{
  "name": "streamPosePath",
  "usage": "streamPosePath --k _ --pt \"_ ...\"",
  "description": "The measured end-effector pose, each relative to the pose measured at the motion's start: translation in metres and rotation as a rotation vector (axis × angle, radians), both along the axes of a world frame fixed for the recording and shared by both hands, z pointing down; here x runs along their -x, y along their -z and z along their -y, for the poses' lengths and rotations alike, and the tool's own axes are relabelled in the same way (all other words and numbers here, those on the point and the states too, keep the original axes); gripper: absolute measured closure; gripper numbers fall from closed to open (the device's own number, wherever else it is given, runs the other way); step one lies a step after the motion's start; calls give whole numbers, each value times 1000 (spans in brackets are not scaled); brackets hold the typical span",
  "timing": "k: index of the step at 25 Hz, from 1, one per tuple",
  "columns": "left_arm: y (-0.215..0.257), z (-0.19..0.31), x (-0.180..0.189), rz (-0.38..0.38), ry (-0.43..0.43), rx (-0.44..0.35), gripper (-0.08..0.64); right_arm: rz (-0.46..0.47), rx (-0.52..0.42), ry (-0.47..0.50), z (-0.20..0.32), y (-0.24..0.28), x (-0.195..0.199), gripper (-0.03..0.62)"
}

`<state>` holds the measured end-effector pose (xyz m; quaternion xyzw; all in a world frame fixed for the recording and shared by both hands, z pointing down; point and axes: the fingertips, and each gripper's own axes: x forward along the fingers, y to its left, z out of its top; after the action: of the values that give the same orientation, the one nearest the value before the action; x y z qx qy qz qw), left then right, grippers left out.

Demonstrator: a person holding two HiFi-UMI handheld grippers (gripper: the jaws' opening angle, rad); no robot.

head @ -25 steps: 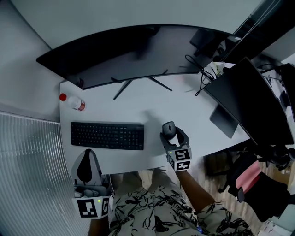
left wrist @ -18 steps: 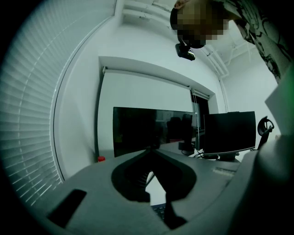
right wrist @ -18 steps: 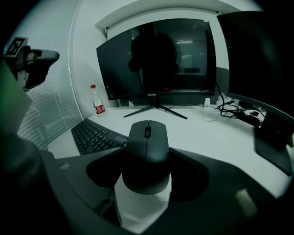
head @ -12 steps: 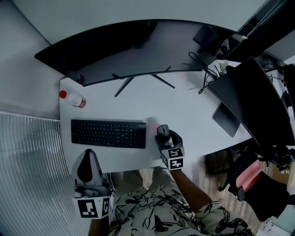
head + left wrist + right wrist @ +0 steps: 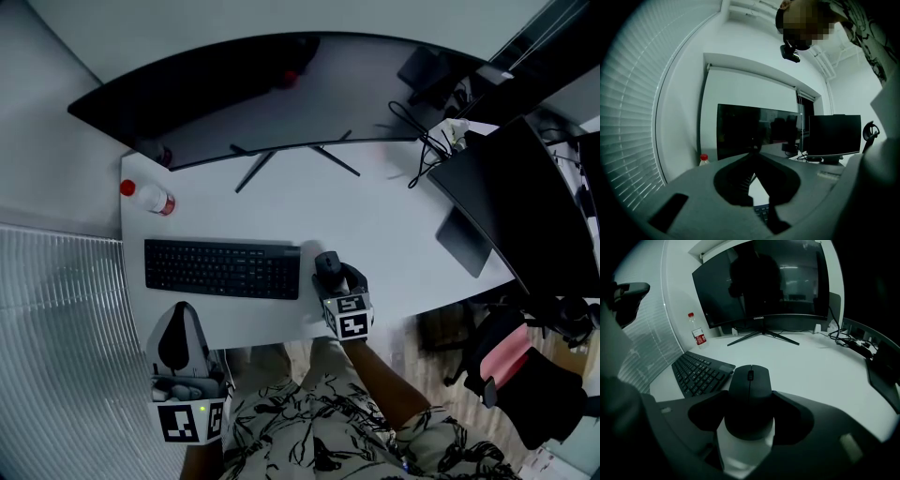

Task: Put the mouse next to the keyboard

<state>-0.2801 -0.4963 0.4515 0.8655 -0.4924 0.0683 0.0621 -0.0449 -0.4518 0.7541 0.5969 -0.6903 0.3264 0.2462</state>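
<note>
Nearest in the head view is the person's patterned shirt (image 5: 309, 433), at the bottom edge. The left hand-held gripper (image 5: 177, 309) sits at bottom left, off the front of the counter (image 5: 375, 220) by the window blinds (image 5: 66, 319). In the left gripper view the left hand-held gripper (image 5: 753, 153) has its jaw tips pressed together with nothing in them, pointing over the counter.

The right hand-held gripper (image 5: 334, 274) is over the counter's front part, marker cube toward the person. In the right gripper view the right hand-held gripper (image 5: 750, 405) pinches the black mouse (image 5: 750, 385) by its sides, scroll wheel facing away. Cannot tell if the mouse rests on the counter (image 5: 815, 366) or is just above it.

The mouse (image 5: 327, 264) is just beside the right end of the black keyboard (image 5: 222, 269), a narrow gap between them, not touching. The keyboard (image 5: 701, 373) lies flat along the front edge.

Behind the keyboard at far left, a water bottle (image 5: 150, 200) with a red cap lies on its side in the head view; the bottle (image 5: 697, 336) looks upright in the right gripper view, so its pose is unclear.

Farthest back, a wide curved monitor (image 5: 253, 103) stands on V-shaped legs, screen dark. A second dark monitor (image 5: 516, 206) stands at the right, with a tangle of cables (image 5: 422, 141) between the two.
</note>
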Motion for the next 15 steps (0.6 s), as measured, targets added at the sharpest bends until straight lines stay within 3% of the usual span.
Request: streamPosePath --k 15 --pt "-2 5 8 -9 17 13 565 -36 28 10 12 -10 6 291"
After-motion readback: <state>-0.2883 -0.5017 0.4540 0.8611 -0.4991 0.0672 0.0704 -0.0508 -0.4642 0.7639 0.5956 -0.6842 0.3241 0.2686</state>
